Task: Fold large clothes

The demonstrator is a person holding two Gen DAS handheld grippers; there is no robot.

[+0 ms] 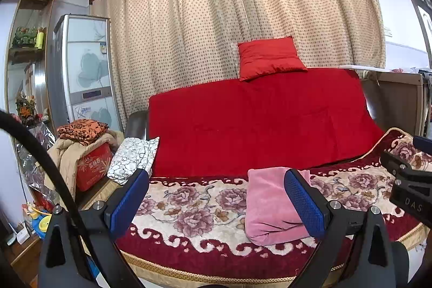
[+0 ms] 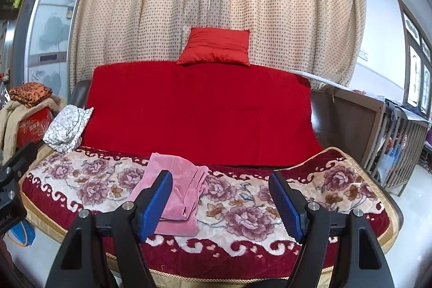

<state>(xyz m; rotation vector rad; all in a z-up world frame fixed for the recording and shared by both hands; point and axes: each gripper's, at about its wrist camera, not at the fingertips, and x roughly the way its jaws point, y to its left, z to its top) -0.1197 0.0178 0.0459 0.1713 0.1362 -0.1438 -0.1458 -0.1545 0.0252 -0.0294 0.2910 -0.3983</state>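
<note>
A folded pink garment lies on the floral blanket that covers the sofa seat. In the right wrist view the pink garment lies left of centre on the floral blanket. My left gripper is open and empty, held in front of the seat, with the garment just behind its right finger. My right gripper is open and empty, with the garment behind its left finger. The right gripper's body shows at the right edge of the left wrist view.
A red cover drapes the sofa back, with a red cushion on top. A white patterned cloth lies on the left armrest. A pile of clothes on a red box stands to the left. A wooden crib stands to the right.
</note>
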